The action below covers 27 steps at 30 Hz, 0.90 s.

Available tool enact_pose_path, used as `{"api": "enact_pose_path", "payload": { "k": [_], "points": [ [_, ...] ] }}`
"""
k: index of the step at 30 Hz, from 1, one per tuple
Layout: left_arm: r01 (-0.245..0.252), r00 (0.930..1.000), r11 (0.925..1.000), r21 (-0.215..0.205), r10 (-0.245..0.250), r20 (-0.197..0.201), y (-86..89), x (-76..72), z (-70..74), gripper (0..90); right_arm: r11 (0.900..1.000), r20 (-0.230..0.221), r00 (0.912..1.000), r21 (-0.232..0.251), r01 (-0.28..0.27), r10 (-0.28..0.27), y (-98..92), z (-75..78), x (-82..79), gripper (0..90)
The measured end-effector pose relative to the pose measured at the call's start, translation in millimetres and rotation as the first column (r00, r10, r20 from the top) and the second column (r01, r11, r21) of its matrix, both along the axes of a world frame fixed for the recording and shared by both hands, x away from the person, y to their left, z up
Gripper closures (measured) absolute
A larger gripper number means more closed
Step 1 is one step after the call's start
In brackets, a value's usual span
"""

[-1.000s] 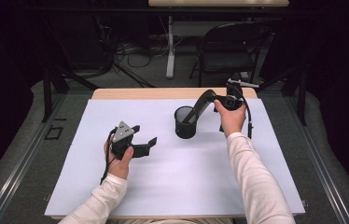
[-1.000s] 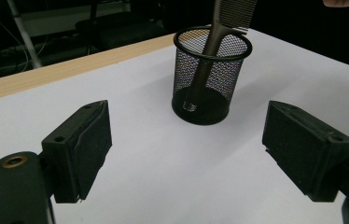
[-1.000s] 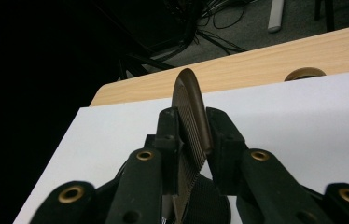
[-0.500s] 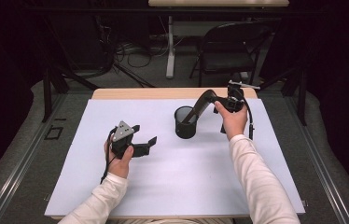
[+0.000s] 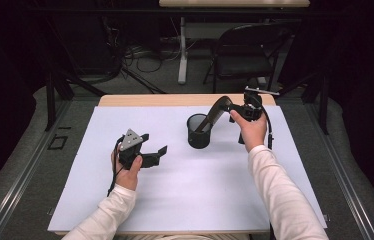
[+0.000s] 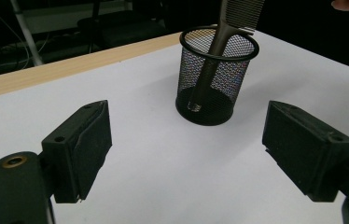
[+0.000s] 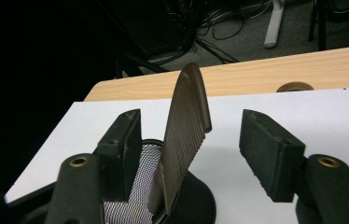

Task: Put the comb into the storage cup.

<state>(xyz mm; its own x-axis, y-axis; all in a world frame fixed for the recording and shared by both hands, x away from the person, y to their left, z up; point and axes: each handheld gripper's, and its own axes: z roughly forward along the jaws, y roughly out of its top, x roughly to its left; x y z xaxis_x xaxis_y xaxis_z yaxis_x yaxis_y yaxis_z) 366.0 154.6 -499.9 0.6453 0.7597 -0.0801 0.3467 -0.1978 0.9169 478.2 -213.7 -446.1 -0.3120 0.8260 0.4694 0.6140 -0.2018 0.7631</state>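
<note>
The comb leans handle-down in the cup, so the right gripper has just been spreading off it, pads clear; the left gripper idles spread wide, empty.

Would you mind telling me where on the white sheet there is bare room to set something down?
The near half of the white sheet, between the two forearms, is bare, and so is the far left corner. It is crowded around the mesh cup holding the comb, beside the right tool.
</note>
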Motion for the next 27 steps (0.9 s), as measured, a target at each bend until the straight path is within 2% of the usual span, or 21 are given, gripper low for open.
{"api": "enact_pose_path", "payload": {
  "k": [7,11,18,21,27],
  "points": [
    [0.003,0.9999,1.0,-0.005,-0.003,0.012,-0.8,-2.0,1.5,16.1,1.0,-0.001,1.0,-0.011,-0.009,0.009,0.5,1.5,-5.5,37.7],
    [0.002,1.0,1.0,-0.006,-0.002,0.004,-0.1,-0.8,0.9,16.1,1.0,0.007,0.9998,-0.022,-0.02,0.02,0.1,4.1,-8.7,37.5],
    [-0.003,1.0,0.9999,-0.01,0.003,0.006,1.6,-0.4,1.4,16.1,0.998,0.01,0.9998,-0.068,-0.014,0.015,-4.5,7.3,-12.3,35.9],
    [-0.007,1.0,0.9999,-0.01,0.007,0.007,1.9,-0.4,1.6,16.1,0.997,0.011,0.9997,-0.073,-0.02,0.021,-7.2,8.1,-14.1,36.0],
    [-0.014,0.9999,0.9998,-0.015,0.014,0.008,3.1,-0.9,2.5,16.1,0.993,0.039,0.9989,-0.114,-0.022,0.026,-11.0,12.2,-20.2,36.4]
  ]
}}
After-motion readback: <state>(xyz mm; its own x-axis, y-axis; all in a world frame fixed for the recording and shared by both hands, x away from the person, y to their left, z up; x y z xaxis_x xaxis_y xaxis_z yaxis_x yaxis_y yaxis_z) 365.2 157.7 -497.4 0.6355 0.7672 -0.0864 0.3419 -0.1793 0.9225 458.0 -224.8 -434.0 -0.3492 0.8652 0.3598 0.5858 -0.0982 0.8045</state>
